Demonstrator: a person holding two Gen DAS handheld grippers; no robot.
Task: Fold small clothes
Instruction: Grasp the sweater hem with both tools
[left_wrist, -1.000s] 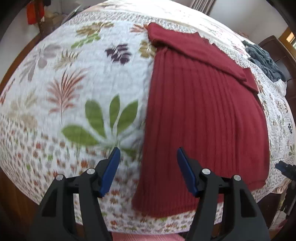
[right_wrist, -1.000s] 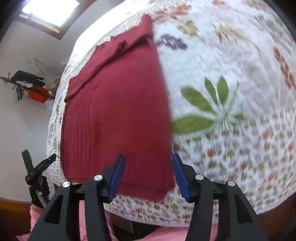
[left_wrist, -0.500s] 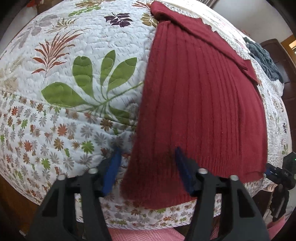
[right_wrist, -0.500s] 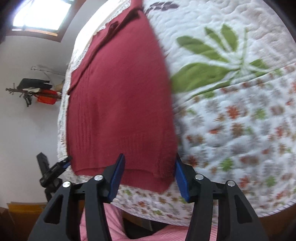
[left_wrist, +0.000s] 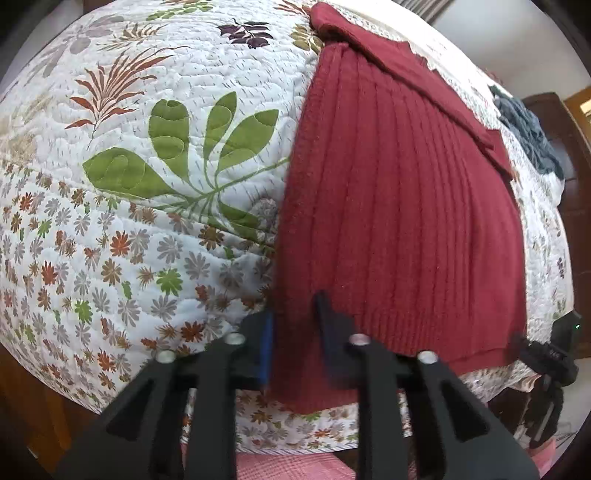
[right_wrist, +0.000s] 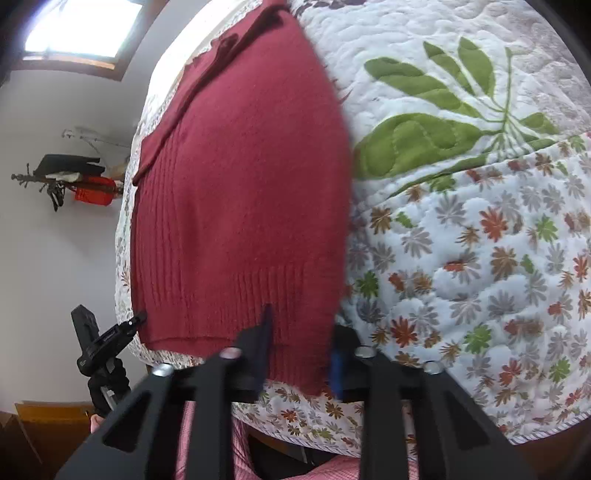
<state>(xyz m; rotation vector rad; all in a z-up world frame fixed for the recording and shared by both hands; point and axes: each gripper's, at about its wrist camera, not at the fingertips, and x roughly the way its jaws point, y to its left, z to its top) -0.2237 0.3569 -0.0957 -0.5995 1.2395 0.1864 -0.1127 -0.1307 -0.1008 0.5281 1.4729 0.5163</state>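
Observation:
A dark red ribbed sweater (left_wrist: 399, 206) lies flat on a floral quilted bed (left_wrist: 147, 240), its hem hanging over the near edge and a sleeve folded across its top. In the left wrist view my left gripper (left_wrist: 293, 332) has its fingers closed in on the sweater's near-left hem corner, with knit between the pads. The right wrist view shows the same sweater (right_wrist: 240, 177), and my right gripper (right_wrist: 301, 343) pinches the near-right hem corner the same way. Both gripper tips are blurred.
A grey-blue garment (left_wrist: 528, 136) lies bunched at the far right of the bed. A black tripod mount (right_wrist: 103, 343) stands off the bed's near corner. Pink checked cloth of a person (left_wrist: 295, 465) shows below the bed edge. Open quilt (right_wrist: 480, 240) lies beside the sweater.
Both grippers came down and forward onto the hem corners. Their fingers, wide apart a second ago, have closed in on the knit.

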